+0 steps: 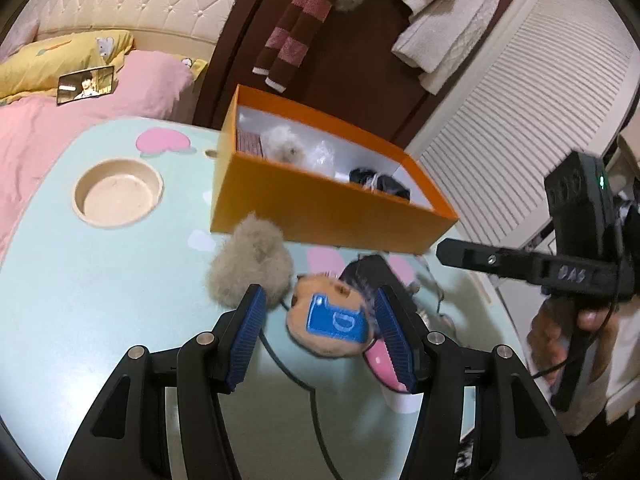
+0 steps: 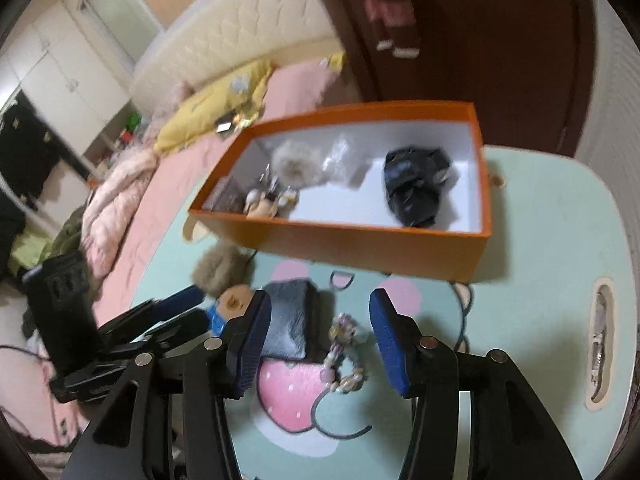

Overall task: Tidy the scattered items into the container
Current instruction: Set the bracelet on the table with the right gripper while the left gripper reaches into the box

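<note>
Mint table (image 2: pixel 560 240), orange box (image 2: pixel 360 244) mid-table, beaded bracelet (image 2: pixel 344 356) between spread right fingers (image 2: pixel 390 340)

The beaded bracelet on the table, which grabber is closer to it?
Right. The right gripper has the beaded bracelet between its open pads. The left gripper sits off to one side, around the brown plush toy.

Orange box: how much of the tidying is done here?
Partly done. The orange box already holds a pale pompom, a clear bag and a black bundle. The left gripper straddles the tan plush, jaws open. The grey pompom, dark pouch and bead bracelet remain out.
</note>
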`<state>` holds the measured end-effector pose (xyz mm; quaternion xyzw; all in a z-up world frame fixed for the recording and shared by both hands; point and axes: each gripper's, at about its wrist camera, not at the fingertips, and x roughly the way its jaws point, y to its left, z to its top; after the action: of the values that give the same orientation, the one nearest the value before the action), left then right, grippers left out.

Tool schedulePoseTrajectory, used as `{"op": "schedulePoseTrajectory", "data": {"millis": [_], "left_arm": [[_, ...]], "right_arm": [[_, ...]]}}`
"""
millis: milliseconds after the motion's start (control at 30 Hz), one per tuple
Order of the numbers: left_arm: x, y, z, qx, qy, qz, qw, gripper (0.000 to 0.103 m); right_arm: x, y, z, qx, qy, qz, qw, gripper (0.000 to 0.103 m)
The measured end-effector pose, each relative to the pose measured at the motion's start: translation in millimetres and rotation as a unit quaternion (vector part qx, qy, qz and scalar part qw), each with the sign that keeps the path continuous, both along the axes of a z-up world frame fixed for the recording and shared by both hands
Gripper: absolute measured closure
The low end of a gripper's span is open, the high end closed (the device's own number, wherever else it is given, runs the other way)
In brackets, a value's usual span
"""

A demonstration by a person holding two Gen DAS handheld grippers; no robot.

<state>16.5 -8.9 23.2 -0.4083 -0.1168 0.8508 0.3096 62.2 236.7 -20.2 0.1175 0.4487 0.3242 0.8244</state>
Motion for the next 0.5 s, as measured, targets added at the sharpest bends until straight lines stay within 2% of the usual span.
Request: {"op": "schedulePoseTrajectory", "data": {"millis": [67, 200, 333, 400, 500], "left_arm": [[-5, 4, 11, -0.019, 0.01, -0.012, 0.9997, 0.046], [-24, 16, 37, -0.067, 0.04, -0.032, 0.9964, 0.045], [-57, 36, 61, -0.111, 0.047, -0.034, 0.9922, 0.046], [-75, 52, 71, -0.148, 0.052, -0.038, 0.9869, 0.046], [-96, 80, 72, -0.205, 0.062, -0.053, 0.9753, 0.045]], "right_arm": [[-4, -2, 0, -0.003, -0.017, -0.019, 1.0, 0.047], [-13, 1, -4, 0.009, -0.019, -0.022, 1.0, 0.044], [-22, 8, -8, -0.013, -0.045, -0.03, 0.998, 0.038], [-24, 11, -11, -0.022, -0.043, -0.025, 0.998, 0.038], [-24, 9, -18, -0.009, -0.021, -0.01, 1.0, 0.038]]}}
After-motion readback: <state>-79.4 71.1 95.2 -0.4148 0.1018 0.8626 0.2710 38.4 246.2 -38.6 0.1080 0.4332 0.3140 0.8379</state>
